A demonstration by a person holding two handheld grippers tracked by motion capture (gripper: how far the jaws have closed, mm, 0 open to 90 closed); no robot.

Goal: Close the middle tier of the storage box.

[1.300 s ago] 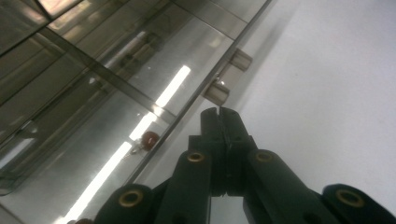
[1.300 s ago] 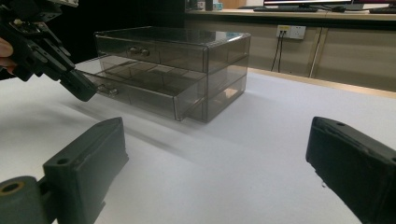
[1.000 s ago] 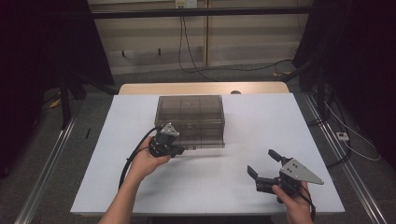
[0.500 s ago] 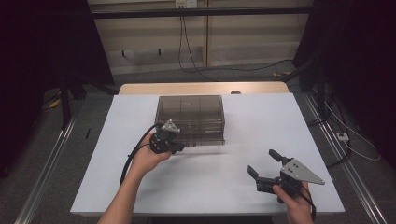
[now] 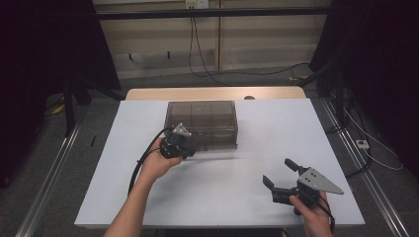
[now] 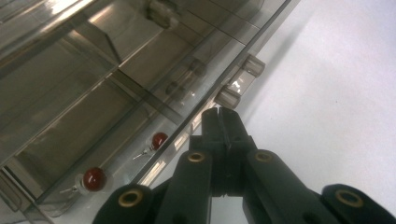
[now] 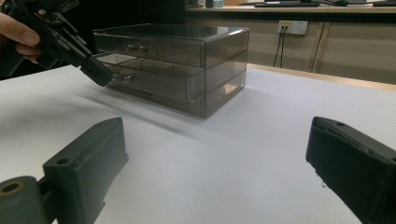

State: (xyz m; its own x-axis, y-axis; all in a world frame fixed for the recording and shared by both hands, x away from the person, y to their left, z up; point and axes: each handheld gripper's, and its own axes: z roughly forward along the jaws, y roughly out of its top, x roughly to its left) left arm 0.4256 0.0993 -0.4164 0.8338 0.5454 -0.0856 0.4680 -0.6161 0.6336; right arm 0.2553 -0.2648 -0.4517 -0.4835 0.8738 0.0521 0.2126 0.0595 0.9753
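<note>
In the high view, the smoky plastic drawer box (image 5: 201, 123) stands in the middle of the white desk (image 5: 123, 187), toward its far side. Its long axis runs across the desk from left to right, and its drawer fronts face the person. The left tongs (image 5: 190, 154) are at the lower left part of the front, while the right tongs (image 5: 279, 174) rest well apart near the front right corner of the desk, with jaws spread wide and nothing between them.

In the left gripper view, the left tongs (image 6: 218, 112) are closed, pads together with nothing between them, and the tip is just beside a small clear handle (image 6: 228, 96) of a lower drawer. Two red beads (image 6: 93, 178) lie inside.

In the right gripper view, the box (image 7: 177, 65) shows three drawer levels; the middle one seems slightly pulled out. I judge the step is moving a drawer by its handle. Next, the closed tip must hook or press that handle along the drawer's short sliding direction.
</note>
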